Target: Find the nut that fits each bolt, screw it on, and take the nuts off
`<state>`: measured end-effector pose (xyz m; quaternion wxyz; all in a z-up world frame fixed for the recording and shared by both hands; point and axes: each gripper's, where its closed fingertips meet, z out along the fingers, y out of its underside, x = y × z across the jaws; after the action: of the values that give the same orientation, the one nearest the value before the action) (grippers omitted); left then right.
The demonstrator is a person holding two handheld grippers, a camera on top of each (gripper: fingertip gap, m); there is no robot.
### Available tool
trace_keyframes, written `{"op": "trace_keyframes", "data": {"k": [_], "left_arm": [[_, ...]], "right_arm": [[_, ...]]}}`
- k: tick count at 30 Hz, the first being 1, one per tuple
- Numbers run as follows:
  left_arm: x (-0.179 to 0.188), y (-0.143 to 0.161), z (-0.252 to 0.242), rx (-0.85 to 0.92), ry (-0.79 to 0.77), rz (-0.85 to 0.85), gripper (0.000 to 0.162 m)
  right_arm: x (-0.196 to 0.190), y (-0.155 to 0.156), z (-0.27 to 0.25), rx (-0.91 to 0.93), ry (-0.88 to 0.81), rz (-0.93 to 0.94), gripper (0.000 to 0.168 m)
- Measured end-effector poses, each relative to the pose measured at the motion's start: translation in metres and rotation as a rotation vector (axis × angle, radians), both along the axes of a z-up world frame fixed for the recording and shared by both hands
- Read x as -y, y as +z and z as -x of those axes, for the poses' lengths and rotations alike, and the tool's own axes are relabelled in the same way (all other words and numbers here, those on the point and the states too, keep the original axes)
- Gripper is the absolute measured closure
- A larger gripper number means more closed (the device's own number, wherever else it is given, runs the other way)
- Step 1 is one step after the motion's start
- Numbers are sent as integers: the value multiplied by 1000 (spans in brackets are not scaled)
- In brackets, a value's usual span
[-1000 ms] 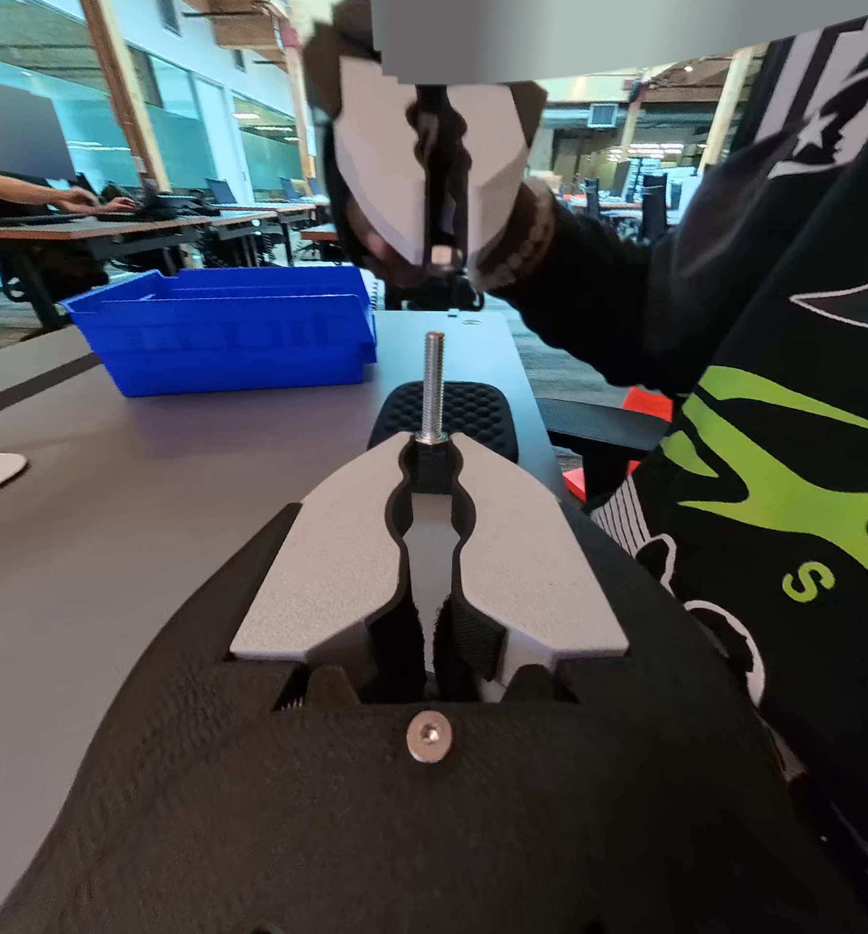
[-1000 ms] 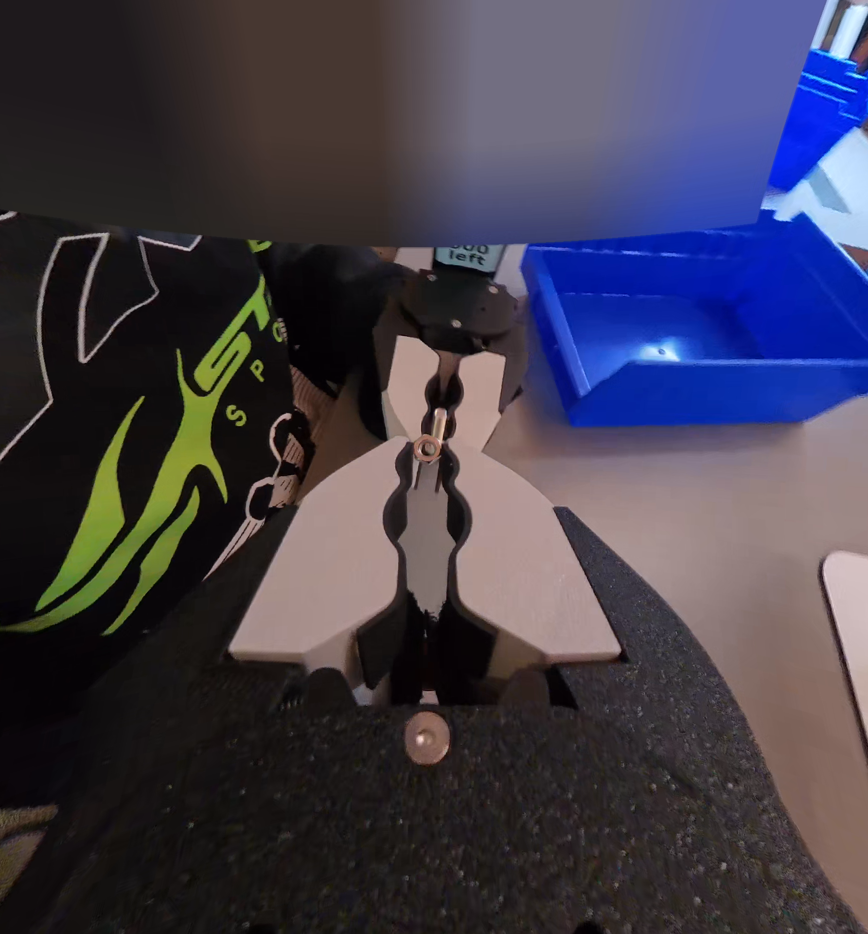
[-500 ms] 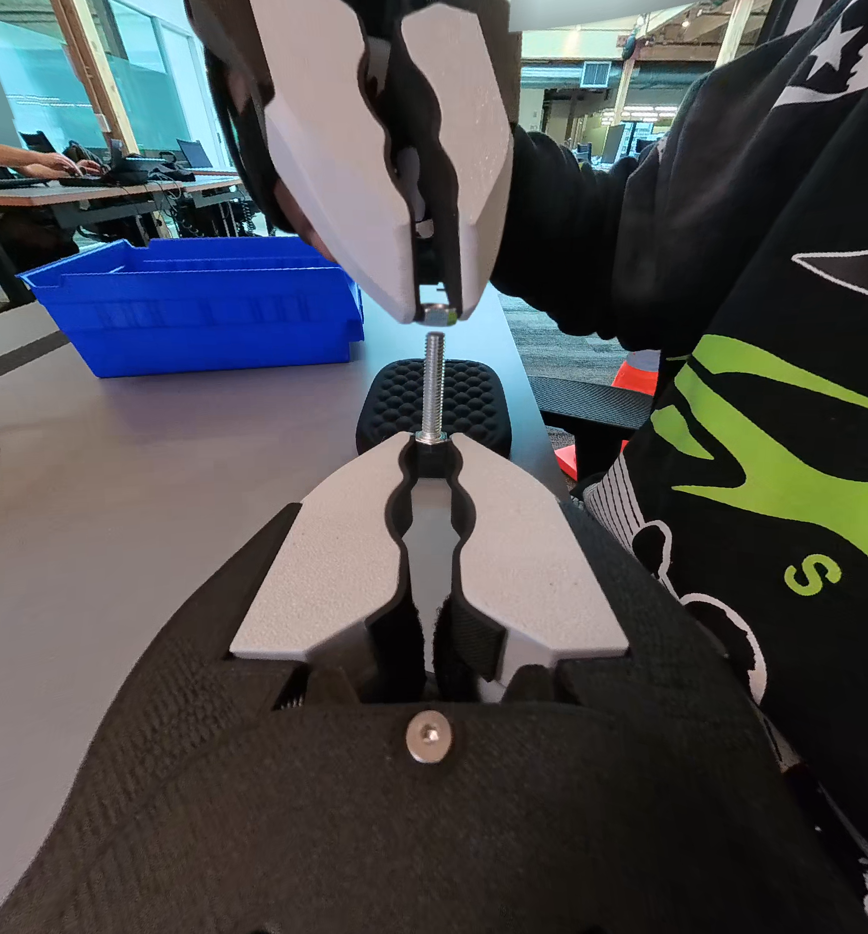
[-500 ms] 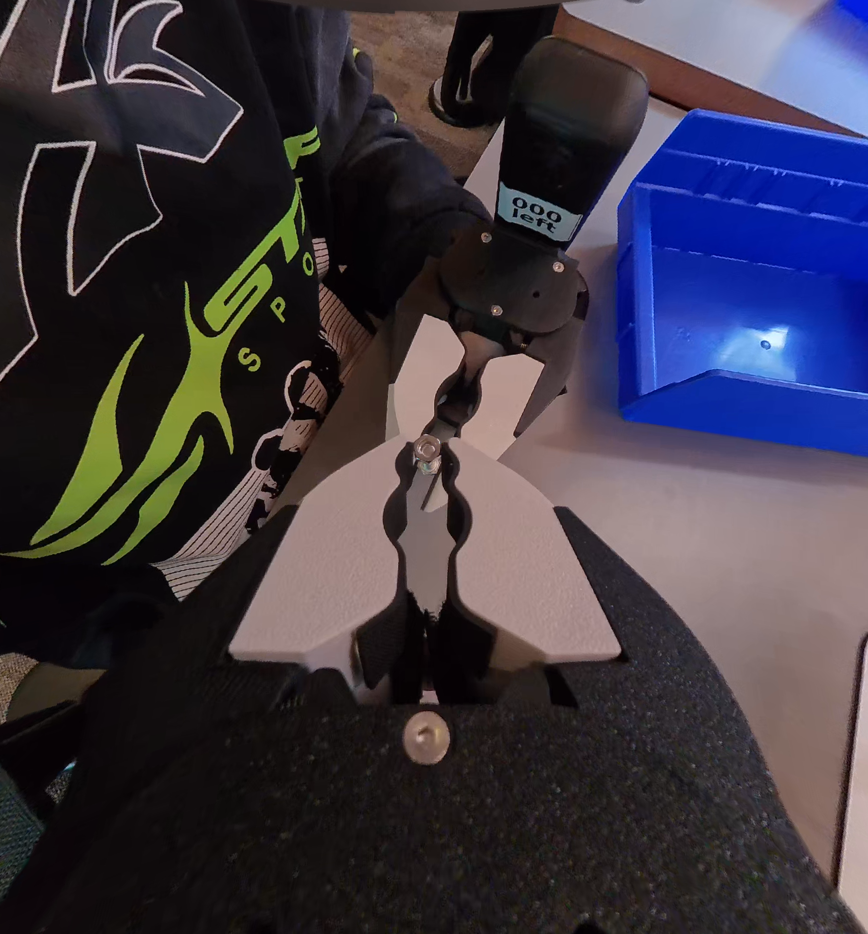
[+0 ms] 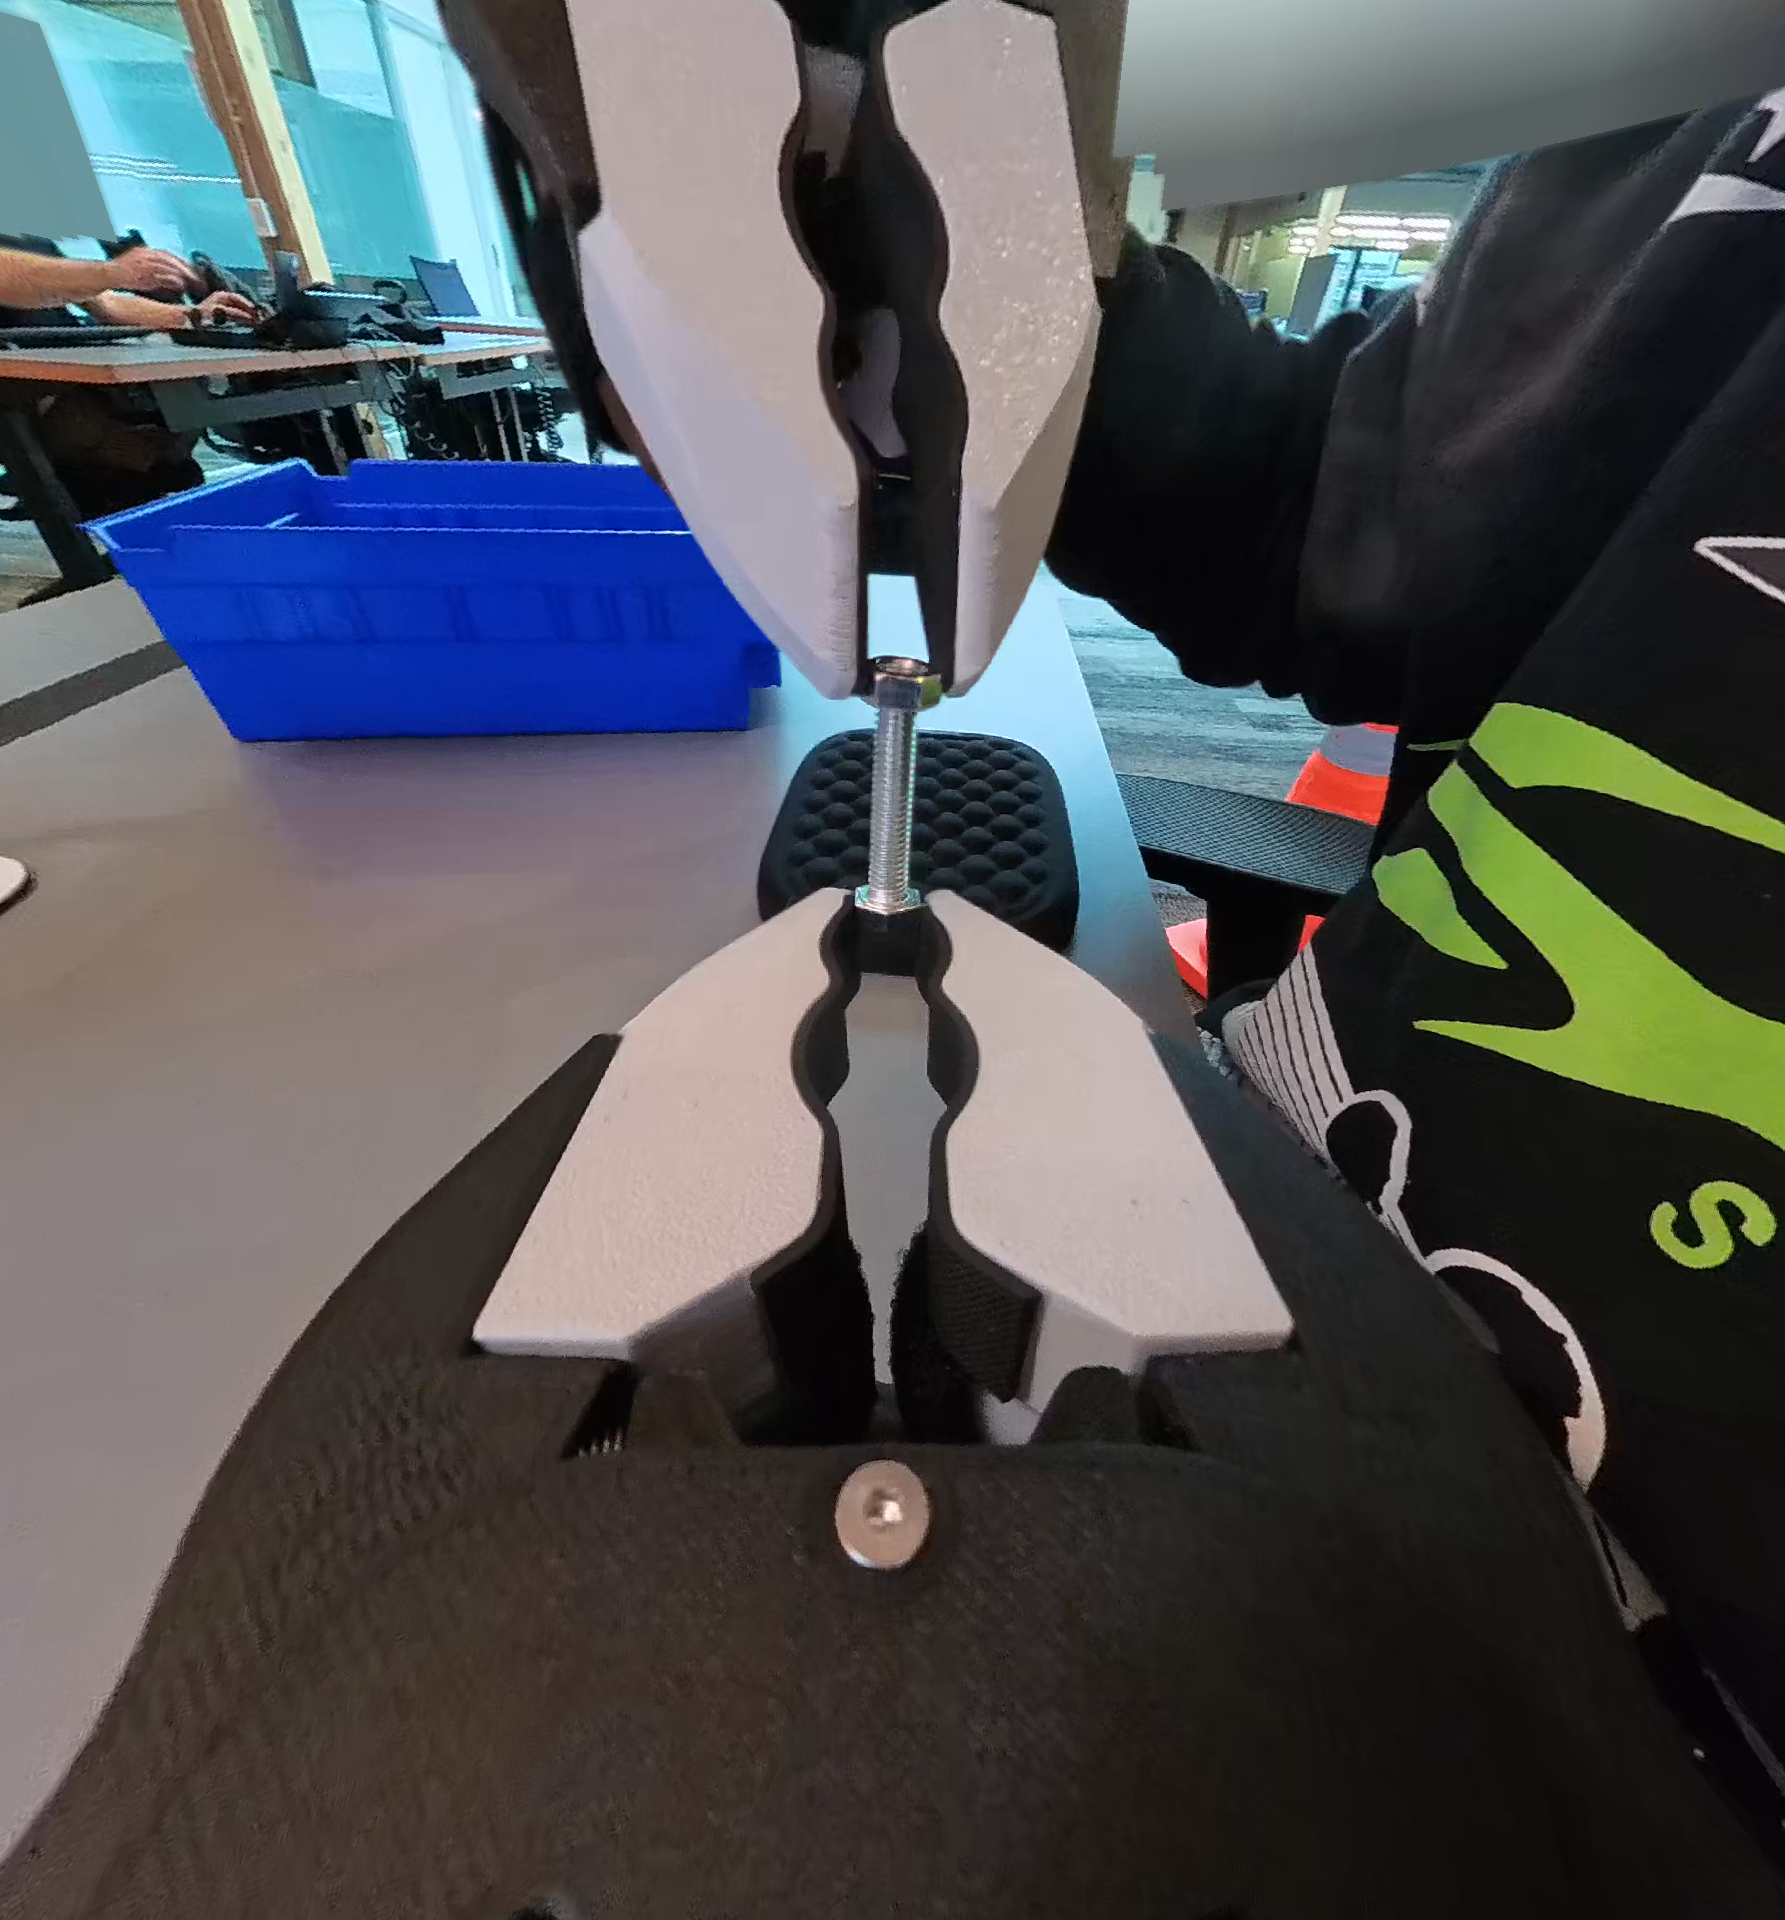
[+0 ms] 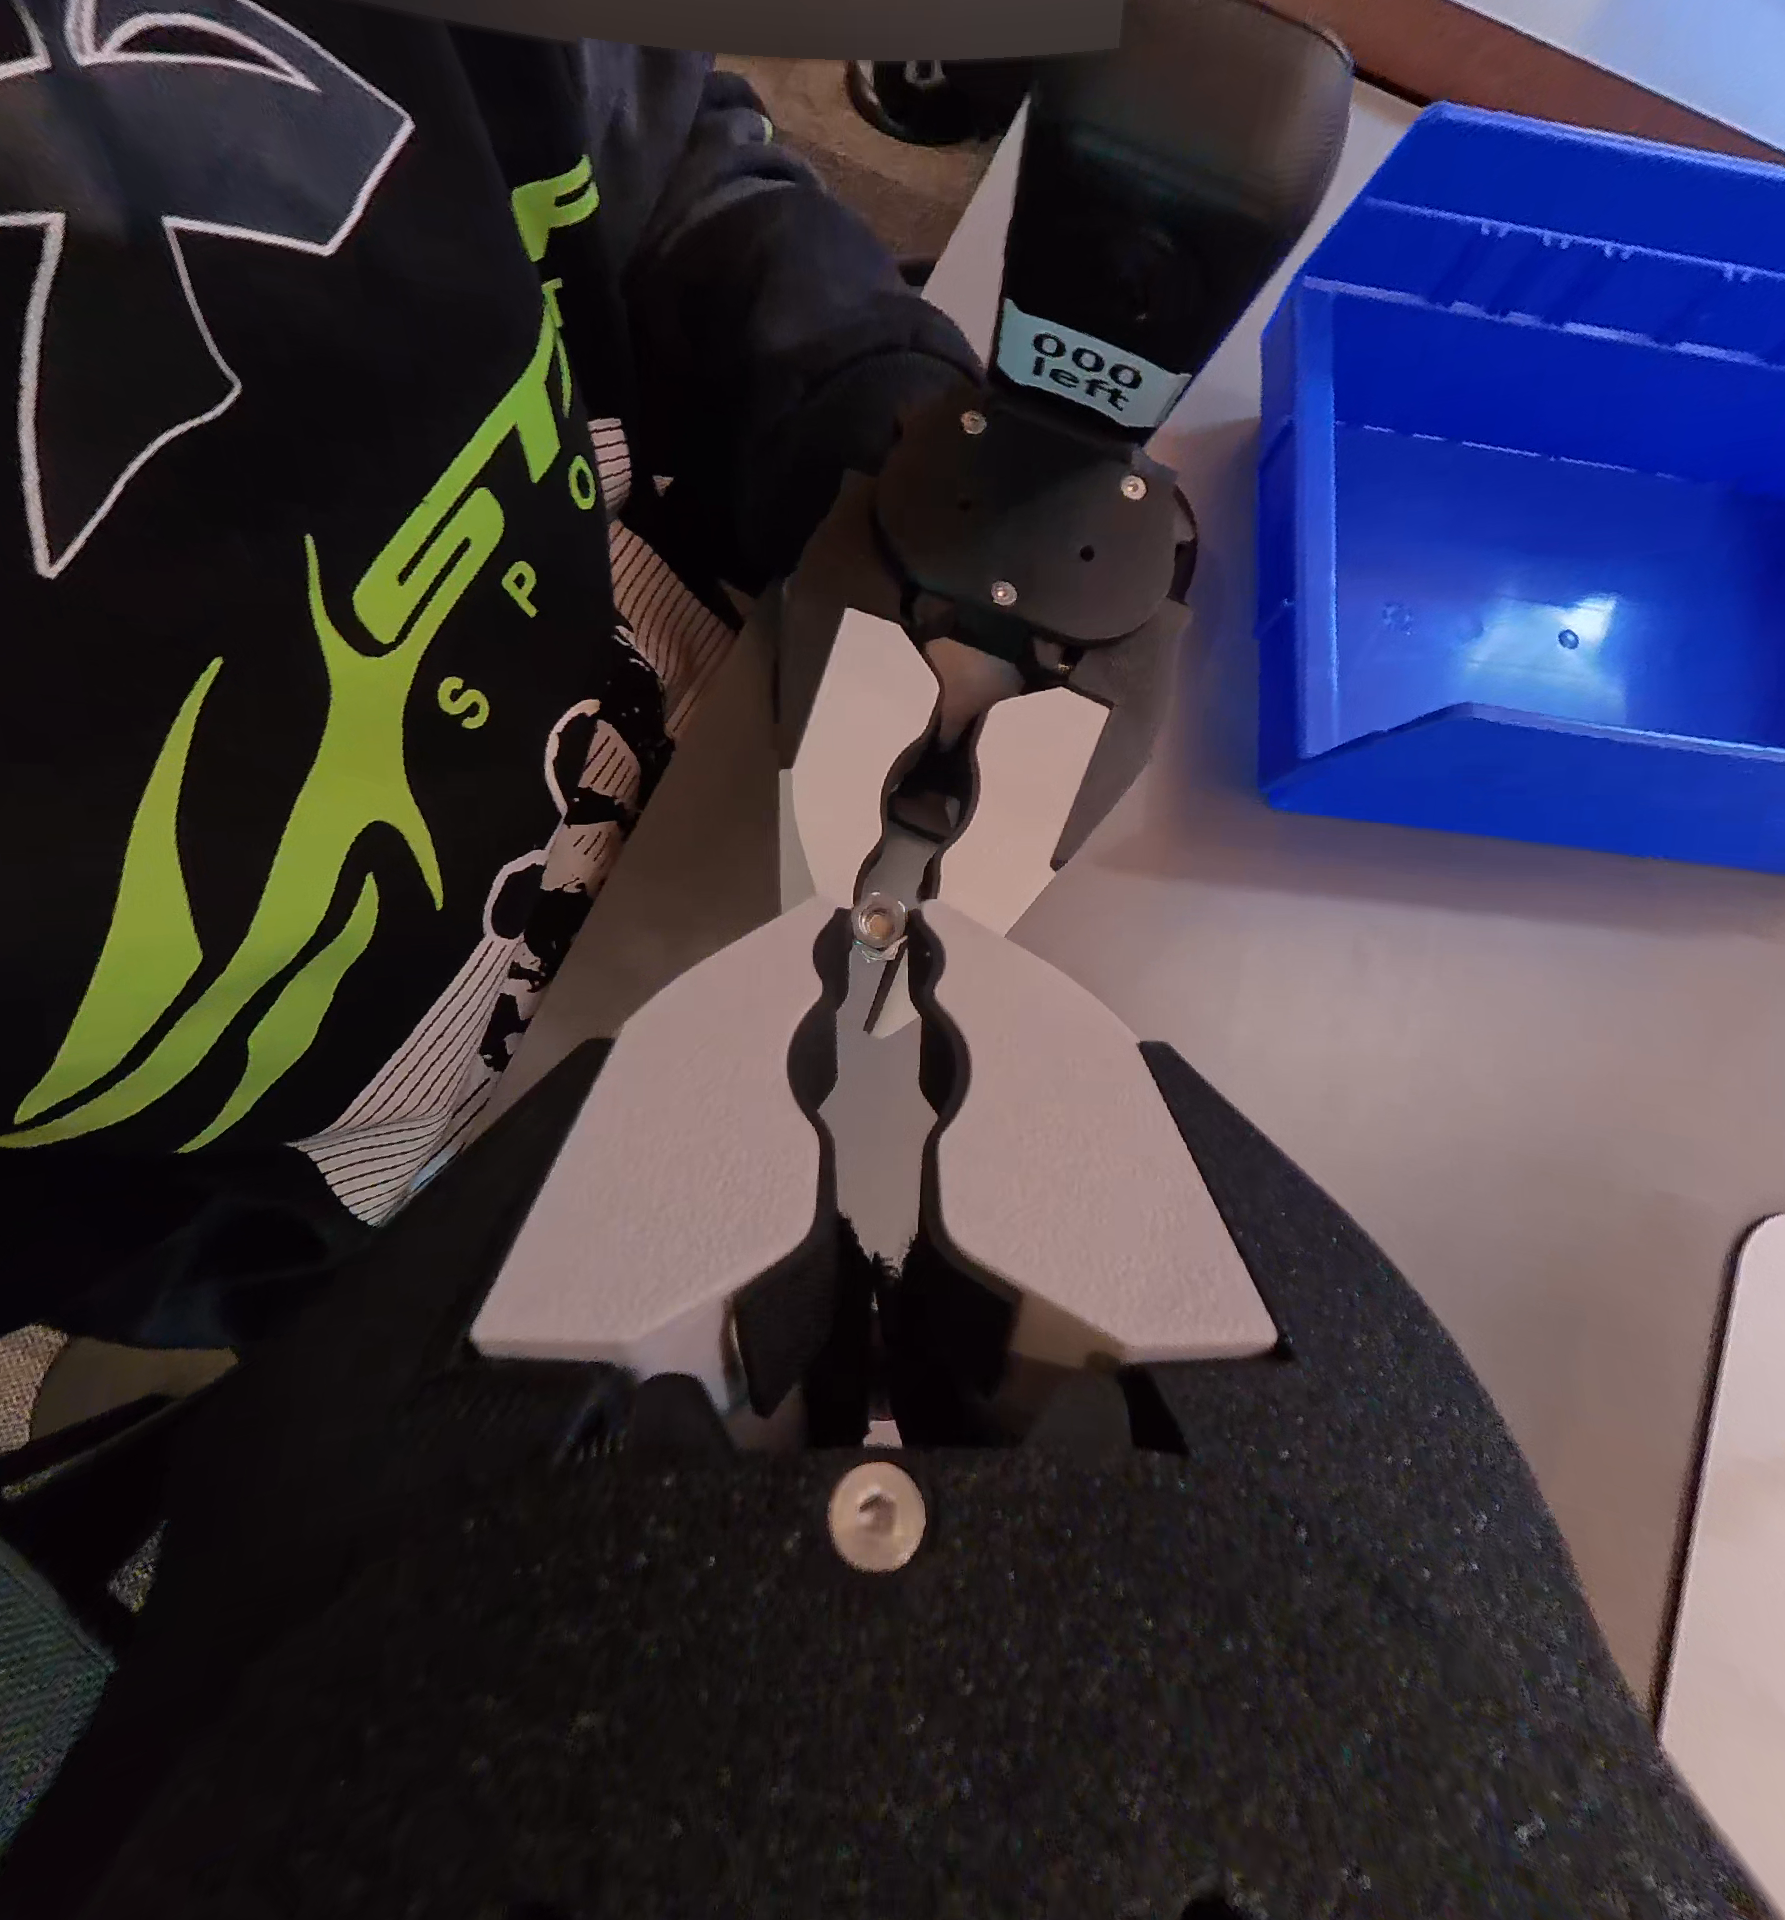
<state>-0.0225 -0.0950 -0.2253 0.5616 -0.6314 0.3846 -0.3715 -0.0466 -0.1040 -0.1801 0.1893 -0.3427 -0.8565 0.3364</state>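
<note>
- The left gripper [image 5: 890, 914] is clamped on the head end of a bolt [image 5: 892, 805], which stands upright out of its fingertips with the threaded shaft pointing up.
- The right gripper [image 5: 903, 681] comes down from above, tips pointing at the bolt, and is closed on a small nut [image 5: 904, 683] held right at its fingertips.
- The nut sits on the top end of the bolt, touching it; whether the threads have caught cannot be told.
- A second nut [image 5: 890, 902] sits low on the shaft, just above the left gripper's tips.
- The left wrist view shows the bolt's full length from the side, a black dimpled pad [image 5: 971, 821] on the table [image 5: 296, 987] behind it, and a blue bin [image 5: 431, 613] farther back on the left.
- That view also shows a person at a desk [image 5: 171, 358] in the background.
- The right wrist view looks down along the bolt, so only the nut [image 6: 875, 923] and the shaft tip show between the right gripper's [image 6: 877, 920] tips, with the left gripper [image 6: 903, 883] beyond them.
- Only this view shows the inside of the blue bin [image 6: 1553, 727] and a white tray edge [image 6: 1761, 1558] at the right.
- The person's black top with green print [image 6: 244, 727] fills the left.
</note>
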Motion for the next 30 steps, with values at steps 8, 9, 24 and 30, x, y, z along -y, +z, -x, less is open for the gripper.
{"op": "trace_keyframes", "data": {"k": [8,9,24,30], "left_arm": [[-13,3,9,32,113,14,152],[-13,3,9,33,113,15,152],[-13,5,11,49,114,7,152],[-16,10,16,79,153,-9,152]], "right_arm": [[-12,2,8,-26,-164,44,158],[-12,2,8,-31,-167,44,158],[-11,6,10,-73,-192,106,147],[-15,15,16,-276,-316,308,128]]}}
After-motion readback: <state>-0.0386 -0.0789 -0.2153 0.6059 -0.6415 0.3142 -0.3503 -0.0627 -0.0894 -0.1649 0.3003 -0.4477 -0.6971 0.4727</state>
